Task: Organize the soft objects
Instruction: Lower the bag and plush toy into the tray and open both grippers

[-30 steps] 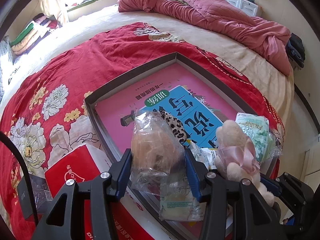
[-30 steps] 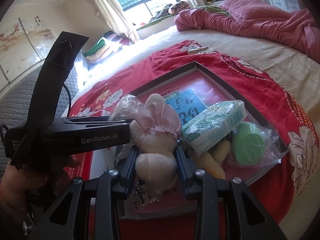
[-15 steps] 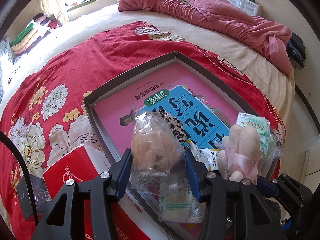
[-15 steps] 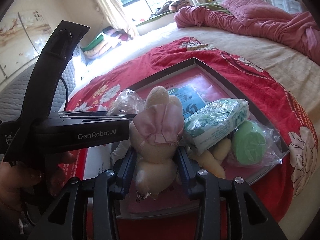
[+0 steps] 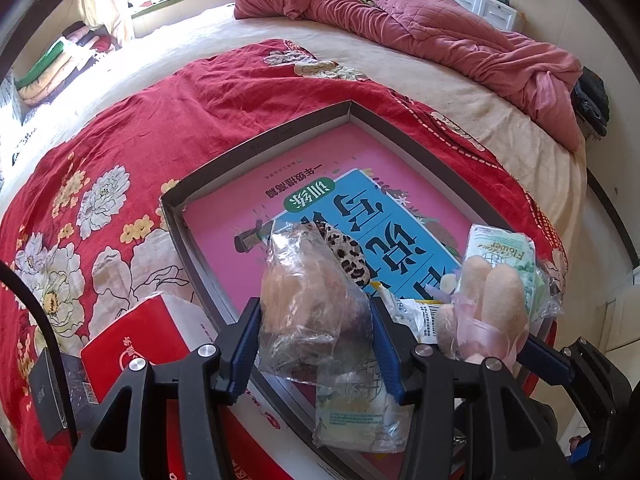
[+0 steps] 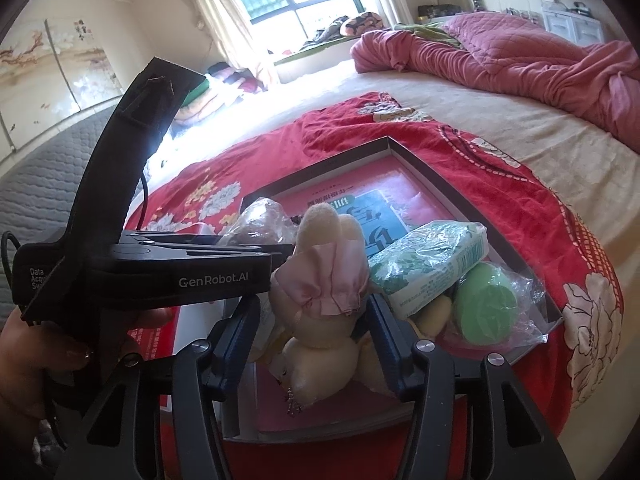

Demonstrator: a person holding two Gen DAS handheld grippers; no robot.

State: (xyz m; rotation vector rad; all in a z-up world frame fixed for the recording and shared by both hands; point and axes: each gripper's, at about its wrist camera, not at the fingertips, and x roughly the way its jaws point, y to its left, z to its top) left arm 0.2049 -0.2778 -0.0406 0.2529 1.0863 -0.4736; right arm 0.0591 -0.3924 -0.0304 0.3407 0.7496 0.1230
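Note:
My left gripper (image 5: 314, 340) is shut on a clear bag with a brown soft toy (image 5: 308, 300) and holds it over the near edge of the shallow grey box (image 5: 256, 142). My right gripper (image 6: 314, 336) is shut on a cream plush bunny with a pink bow (image 6: 320, 280), lifted over the same box; the bunny also shows at the right of the left wrist view (image 5: 486, 304). A green tissue pack (image 6: 428, 268) and a bagged green round thing (image 6: 486, 304) lie at the box's right side.
The box lies on a red flowered cloth (image 5: 120, 152) on a big bed, with a pink and blue book (image 5: 360, 208) inside it. A red and white carton (image 5: 136, 332) sits left of the box. A pink quilt (image 5: 460, 36) is heaped at the back.
My right gripper has lifted the bunny and tipped it, so its ears now point up and away. My left gripper and its bag have stayed still.

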